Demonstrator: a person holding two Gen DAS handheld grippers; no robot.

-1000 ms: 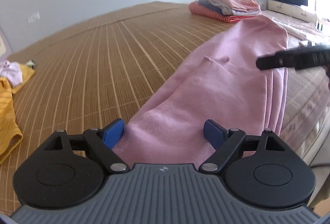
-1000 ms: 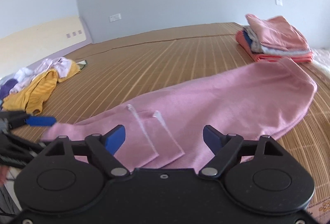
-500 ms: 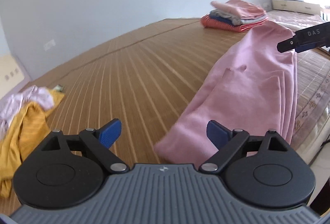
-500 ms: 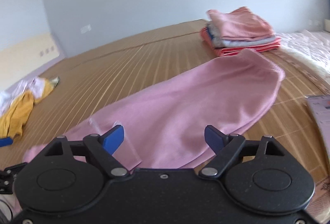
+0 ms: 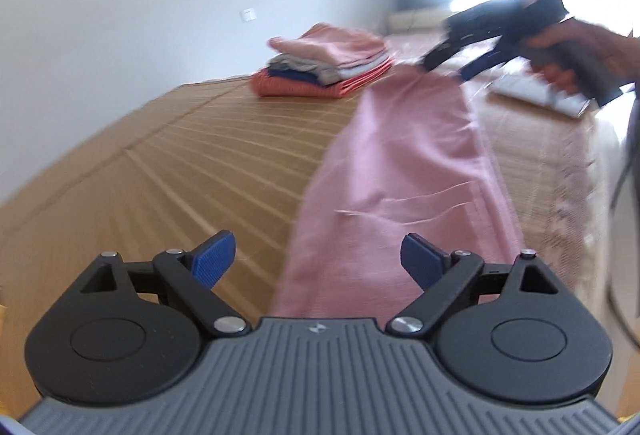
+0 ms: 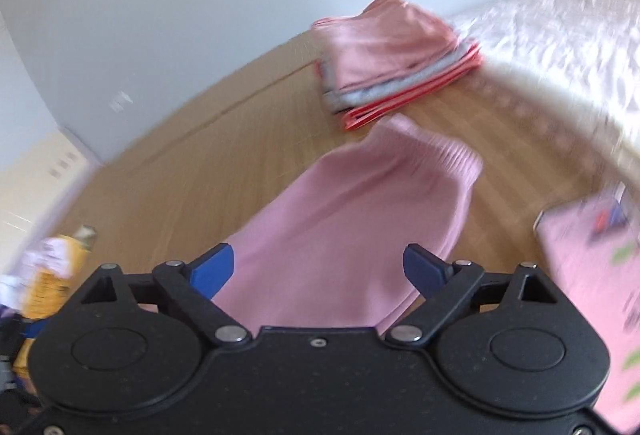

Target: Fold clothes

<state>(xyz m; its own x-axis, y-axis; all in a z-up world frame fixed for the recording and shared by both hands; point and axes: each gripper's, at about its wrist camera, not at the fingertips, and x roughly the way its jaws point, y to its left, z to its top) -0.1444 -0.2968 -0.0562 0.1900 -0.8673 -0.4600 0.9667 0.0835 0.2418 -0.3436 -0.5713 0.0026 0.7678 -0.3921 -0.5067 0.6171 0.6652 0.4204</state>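
Observation:
A long pink garment (image 5: 404,171) lies flat along the bamboo mat (image 5: 192,171). Its near end sits just beyond and below my left gripper (image 5: 318,267), which is open with nothing between its blue pads. In the left wrist view a hand (image 5: 568,55) holds my right gripper (image 5: 448,69) over the garment's far end. The right wrist view shows that ribbed far end (image 6: 436,151) ahead of my right gripper (image 6: 318,267), open and holding nothing, with the pink garment (image 6: 344,227) under it. Both views are motion-blurred.
A stack of folded clothes (image 5: 324,63) (image 6: 392,51) rests on the mat beyond the garment. White bedding (image 6: 560,43) lies to the right, and a pink printed flat item (image 6: 592,275) is close on the right. Unfolded yellow and white clothes (image 6: 52,271) are heaped at the left.
Both cameras have swung right toward the folded stack. My right gripper has travelled along the pink garment to its far end. Both grippers stayed open.

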